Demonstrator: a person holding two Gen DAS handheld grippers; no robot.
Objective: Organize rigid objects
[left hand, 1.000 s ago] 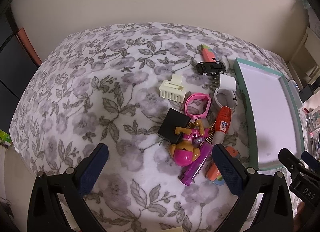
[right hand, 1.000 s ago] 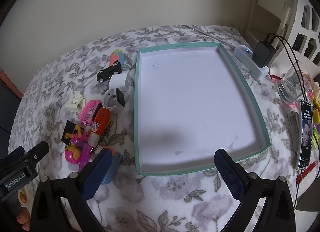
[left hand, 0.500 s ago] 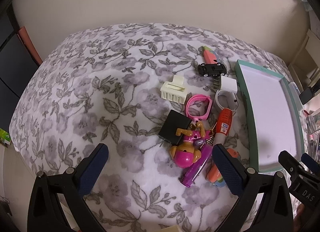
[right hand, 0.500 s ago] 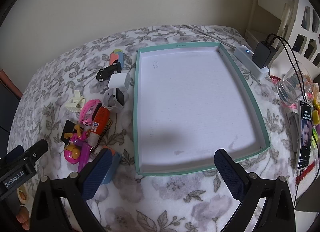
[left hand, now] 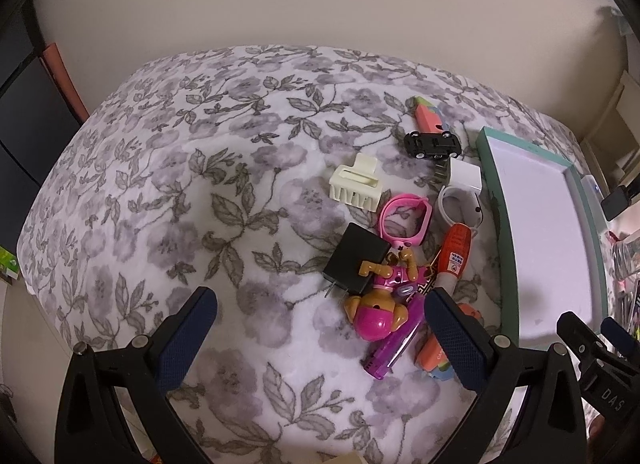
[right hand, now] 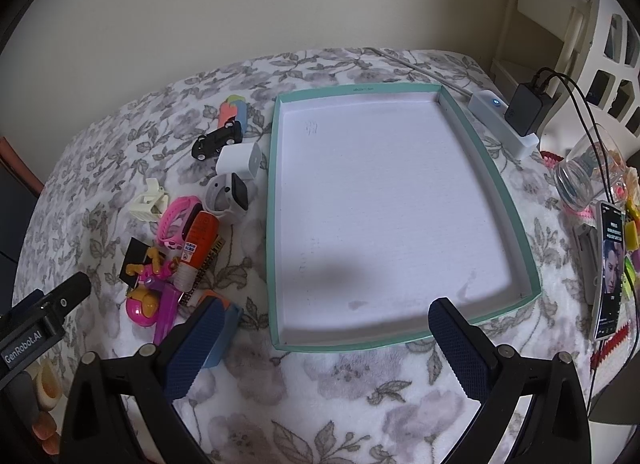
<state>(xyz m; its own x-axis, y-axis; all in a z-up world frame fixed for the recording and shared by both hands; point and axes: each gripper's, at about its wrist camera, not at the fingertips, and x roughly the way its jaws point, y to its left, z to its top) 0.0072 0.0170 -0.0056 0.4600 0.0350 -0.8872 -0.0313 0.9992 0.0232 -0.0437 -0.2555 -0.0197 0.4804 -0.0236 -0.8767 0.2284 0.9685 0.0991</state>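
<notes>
While both grippers hovered over the floral blanket [left hand: 168,192] with jaws spread wide and holding nothing, the left gripper [left hand: 320,328] faced the toy pile around a pink dog figure [left hand: 380,304], and the right gripper [right hand: 326,338] faced the teal-rimmed tray [right hand: 272,224].

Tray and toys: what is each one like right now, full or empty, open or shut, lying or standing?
Tray: empty.
Toy car: on its side, wheels showing.
Hair clip: shut, lying on the blanket.
Marker: capped, lying on the pile.
Toy dog: lying down.
Phone: screen on.
Left gripper: open, empty.
Right gripper: open, empty.
</notes>
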